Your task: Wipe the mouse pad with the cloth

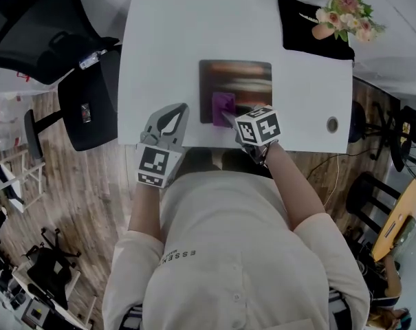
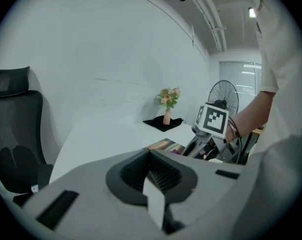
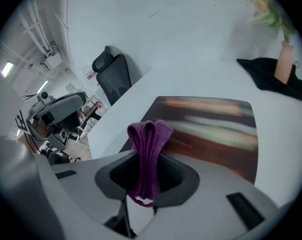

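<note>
Hand-held gripper [image 3: 147, 178] clamps folded purple cloth [image 3: 150, 139]; mouse pad [image 3: 215, 129] beyond.

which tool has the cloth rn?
The right tool, shut on the folded purple cloth over the mouse pad's near edge. The left tool holds nothing and sits beside the pad.

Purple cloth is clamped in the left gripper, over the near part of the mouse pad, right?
Not quite. The purple cloth is clamped in the right gripper, not the left. The right gripper view shows it folded between those jaws, over the near part of the mouse pad. The left gripper holds nothing.
</note>
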Tool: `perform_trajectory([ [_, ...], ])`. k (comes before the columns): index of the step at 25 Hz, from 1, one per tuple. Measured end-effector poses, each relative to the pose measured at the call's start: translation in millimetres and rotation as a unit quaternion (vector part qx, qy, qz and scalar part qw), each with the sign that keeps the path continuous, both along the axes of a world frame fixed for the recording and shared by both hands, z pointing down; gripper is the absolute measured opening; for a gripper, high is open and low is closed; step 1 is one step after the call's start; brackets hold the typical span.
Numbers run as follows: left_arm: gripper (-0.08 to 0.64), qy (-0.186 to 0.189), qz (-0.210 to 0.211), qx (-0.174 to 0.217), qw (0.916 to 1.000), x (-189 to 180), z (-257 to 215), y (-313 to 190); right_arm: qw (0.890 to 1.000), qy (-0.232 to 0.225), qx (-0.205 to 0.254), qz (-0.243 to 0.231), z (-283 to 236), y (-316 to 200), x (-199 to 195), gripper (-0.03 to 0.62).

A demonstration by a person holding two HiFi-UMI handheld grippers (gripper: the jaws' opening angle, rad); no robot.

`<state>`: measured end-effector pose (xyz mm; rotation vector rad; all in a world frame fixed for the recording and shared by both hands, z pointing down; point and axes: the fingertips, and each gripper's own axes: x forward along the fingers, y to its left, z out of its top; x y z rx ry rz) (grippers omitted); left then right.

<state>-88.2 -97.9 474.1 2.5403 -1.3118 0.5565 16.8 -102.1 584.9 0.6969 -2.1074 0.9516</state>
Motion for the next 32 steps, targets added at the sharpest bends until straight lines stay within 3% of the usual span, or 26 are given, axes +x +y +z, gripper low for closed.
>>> perform_trajectory([
  [9, 0.002, -0.005, 0.011, 0.000, 0.9999, 44.4, -0.4, -7.6, 1.000, 0.005, 0.004, 0.009, -0.7, -6.7, 49.7, 0.095],
  [22, 0.002, -0.016, 0.044, -0.001, 0.9989, 114.9, 2.9, -9.6, 0.998, 0.011, 0.009, 0.062, 3.1, -17.4, 140.4, 0.095],
  [32, 0.002, -0.018, 0.032, 0.007, 0.9993, 133.3, -3.4, -6.3, 0.996, 0.034, 0.012, 0.080, 5.0, -12.7, 187.2, 0.097],
])
